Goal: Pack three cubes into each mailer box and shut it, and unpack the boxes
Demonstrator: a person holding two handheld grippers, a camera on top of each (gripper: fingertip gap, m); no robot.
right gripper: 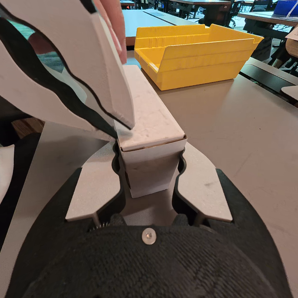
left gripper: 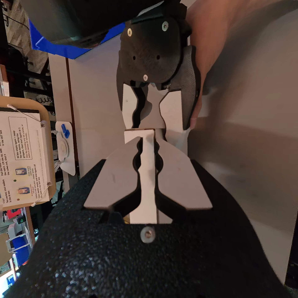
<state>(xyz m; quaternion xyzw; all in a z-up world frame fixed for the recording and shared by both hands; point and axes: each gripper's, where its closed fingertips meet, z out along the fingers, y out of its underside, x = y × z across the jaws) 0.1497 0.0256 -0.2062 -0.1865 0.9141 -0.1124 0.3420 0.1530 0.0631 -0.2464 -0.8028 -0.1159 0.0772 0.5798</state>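
mailer box point(right gripper: 150, 112): matt white cardboard | bin point(right gripper: 193, 53): glossy yellow plastic | table point(right gripper: 233, 129): smooth grey

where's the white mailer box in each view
Left wrist view: the white cardboard mailer box runs up the centre, edge-on between the left claw fingers.
Right wrist view: centre, its near end held by the right claw, lid shut.
Shared landmark: the grey tabletop under the box.

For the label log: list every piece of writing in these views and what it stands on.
Printed instruction sheet on a tan board, left edge of the left wrist view: bears text, not quoted here.
Paper at the right edge of the right wrist view: cut off, unreadable.
White mailer box and yellow bin: no writing visible.
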